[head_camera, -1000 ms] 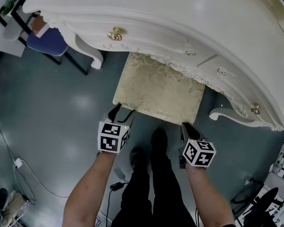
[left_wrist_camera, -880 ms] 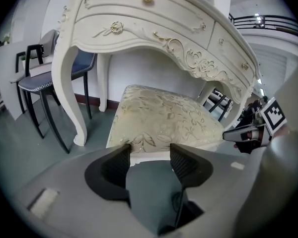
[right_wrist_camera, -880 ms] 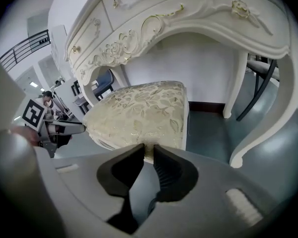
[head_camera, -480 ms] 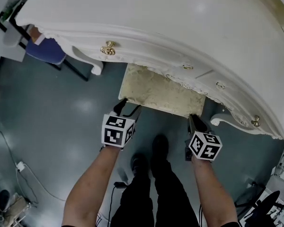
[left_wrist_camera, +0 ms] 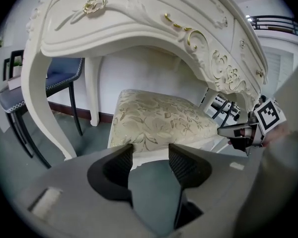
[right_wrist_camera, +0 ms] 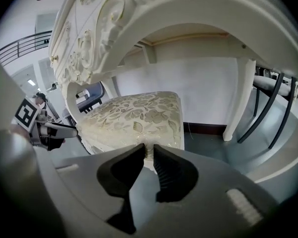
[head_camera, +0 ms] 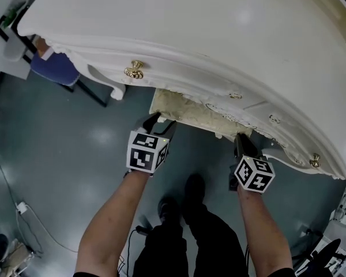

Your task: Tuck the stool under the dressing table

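The stool [head_camera: 187,109] stands almost wholly under the dressing table [head_camera: 190,27]. The head view shows only its near strip, the gripper views its whole floral seat. The floor [head_camera: 75,149] is grey, with a blue chair [head_camera: 53,61] far left. Both forearms reach forward. The left gripper [head_camera: 157,122], wide and just closing slightly, brackets the near edge ungripped. The right gripper [head_camera: 242,142] pinches that edge narrowly.

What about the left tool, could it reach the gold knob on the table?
Probably yes. The knob sits on the front of the table, just above the left tool, with only air between. The tool's jaws have just been closing but grip nothing; it would have to leave the stool.
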`<control>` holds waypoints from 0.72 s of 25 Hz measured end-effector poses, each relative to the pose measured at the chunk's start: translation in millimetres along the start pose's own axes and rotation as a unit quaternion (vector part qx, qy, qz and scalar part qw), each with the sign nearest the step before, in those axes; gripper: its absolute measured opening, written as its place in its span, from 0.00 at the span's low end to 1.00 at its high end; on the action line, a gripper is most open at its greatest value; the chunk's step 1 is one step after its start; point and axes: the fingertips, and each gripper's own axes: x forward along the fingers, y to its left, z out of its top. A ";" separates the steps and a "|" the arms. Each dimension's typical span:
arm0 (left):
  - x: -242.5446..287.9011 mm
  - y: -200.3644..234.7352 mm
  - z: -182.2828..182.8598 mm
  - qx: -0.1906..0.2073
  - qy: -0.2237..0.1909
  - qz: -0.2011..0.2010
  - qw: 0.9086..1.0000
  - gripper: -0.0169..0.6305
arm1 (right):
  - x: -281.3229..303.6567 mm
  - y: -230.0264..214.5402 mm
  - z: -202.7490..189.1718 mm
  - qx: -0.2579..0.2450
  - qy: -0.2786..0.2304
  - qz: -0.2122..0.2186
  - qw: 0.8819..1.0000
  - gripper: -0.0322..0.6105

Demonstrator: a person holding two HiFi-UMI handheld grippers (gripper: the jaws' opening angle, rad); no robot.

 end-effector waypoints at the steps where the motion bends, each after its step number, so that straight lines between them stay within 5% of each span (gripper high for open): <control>1: 3.3 1.9 3.7 0.000 -0.002 -0.002 1.000 0.40 | 2.6 -0.4 2.7 0.000 -0.002 -0.001 1.000 0.15; 6: 19.0 14.5 25.0 0.004 -0.010 -0.004 1.000 0.40 | 18.4 -0.2 19.5 -0.001 -0.014 -0.003 1.000 0.15; 13: 20.7 22.2 45.7 -0.049 -0.034 -0.009 0.998 0.39 | 26.4 8.0 29.1 -0.002 -0.014 0.004 1.000 0.15; 18: -12.6 -1.1 31.5 -0.024 -0.016 -0.004 1.000 0.34 | -1.5 16.6 15.4 0.015 0.018 0.004 1.000 0.15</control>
